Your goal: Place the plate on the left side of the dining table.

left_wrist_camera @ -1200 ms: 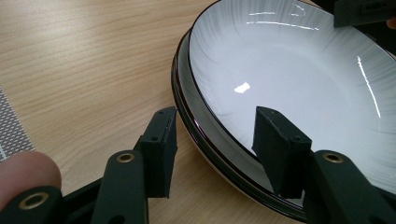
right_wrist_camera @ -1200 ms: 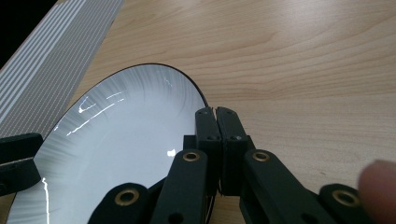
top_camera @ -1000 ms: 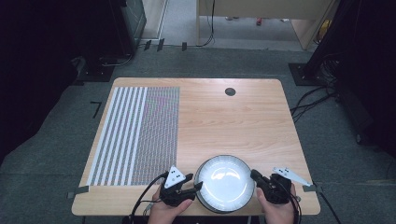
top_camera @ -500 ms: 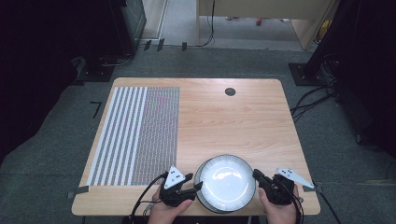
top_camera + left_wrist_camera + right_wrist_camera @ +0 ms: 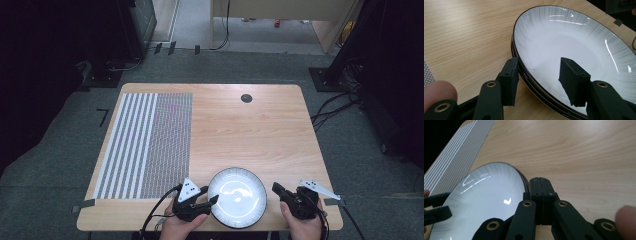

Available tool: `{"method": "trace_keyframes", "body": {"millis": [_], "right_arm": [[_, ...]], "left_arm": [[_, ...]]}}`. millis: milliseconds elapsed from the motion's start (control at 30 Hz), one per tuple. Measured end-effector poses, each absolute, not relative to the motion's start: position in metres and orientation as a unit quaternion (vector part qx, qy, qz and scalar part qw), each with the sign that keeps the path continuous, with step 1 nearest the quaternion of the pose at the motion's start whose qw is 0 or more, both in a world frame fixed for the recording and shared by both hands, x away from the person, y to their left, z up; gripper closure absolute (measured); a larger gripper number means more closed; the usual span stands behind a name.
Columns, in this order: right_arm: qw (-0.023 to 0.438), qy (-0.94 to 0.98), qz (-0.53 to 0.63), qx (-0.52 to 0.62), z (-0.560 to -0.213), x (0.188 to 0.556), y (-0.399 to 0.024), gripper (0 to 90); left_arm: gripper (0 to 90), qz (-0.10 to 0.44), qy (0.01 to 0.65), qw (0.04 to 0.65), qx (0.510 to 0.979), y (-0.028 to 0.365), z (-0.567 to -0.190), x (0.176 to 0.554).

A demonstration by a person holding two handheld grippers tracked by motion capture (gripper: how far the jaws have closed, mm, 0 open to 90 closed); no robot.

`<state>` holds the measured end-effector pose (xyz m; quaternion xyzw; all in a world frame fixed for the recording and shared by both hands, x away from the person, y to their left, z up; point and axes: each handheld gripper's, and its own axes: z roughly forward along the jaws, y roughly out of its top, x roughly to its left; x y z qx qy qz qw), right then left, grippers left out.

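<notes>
A white plate (image 5: pixel 236 196) with a dark rim lies at the table's near edge. My left gripper (image 5: pixel 211 195) reaches it from the left. In the left gripper view its jaws (image 5: pixel 539 62) straddle the plate (image 5: pixel 574 37): one is outside the rim, the other hangs over the white inside with a gap. The jaws have just been closing with the rim between them, and the gripper is still open. My right gripper (image 5: pixel 276 188) lies just right of the plate, apart from it. In the right gripper view its jaws (image 5: pixel 539 182) are shut together on nothing, beside the plate's edge (image 5: pixel 520 177).
A grey striped mat (image 5: pixel 145 145) covers the left part of the wooden table (image 5: pixel 250 135). A small black round cap (image 5: pixel 246 98) sits near the far edge. Cables trail over the floor at the right (image 5: pixel 330 107).
</notes>
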<state>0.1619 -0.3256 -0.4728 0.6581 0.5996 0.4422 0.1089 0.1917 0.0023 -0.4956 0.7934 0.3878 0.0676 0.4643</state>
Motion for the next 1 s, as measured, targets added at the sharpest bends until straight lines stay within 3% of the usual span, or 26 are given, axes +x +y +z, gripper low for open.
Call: {"method": "trace_keyframes", "body": {"millis": [167, 800, 1000], "right_arm": [[0.071, 0.620, 0.437, 0.648, -0.479, 0.164, -0.316, 84.9], [0.090, 0.619, 0.419, 0.658, -0.480, 0.162, -0.312, 82.0], [0.061, 0.616, 0.432, 0.655, -0.481, 0.164, -0.314, 83.9]], "left_arm": [[52.0, 0.068, 0.388, 0.458, 0.797, 0.002, -0.497, 0.193], [53.8, 0.067, 0.394, 0.447, 0.800, 0.000, -0.501, 0.194], [54.0, 0.066, 0.395, 0.448, 0.800, 0.000, -0.501, 0.194]]}}
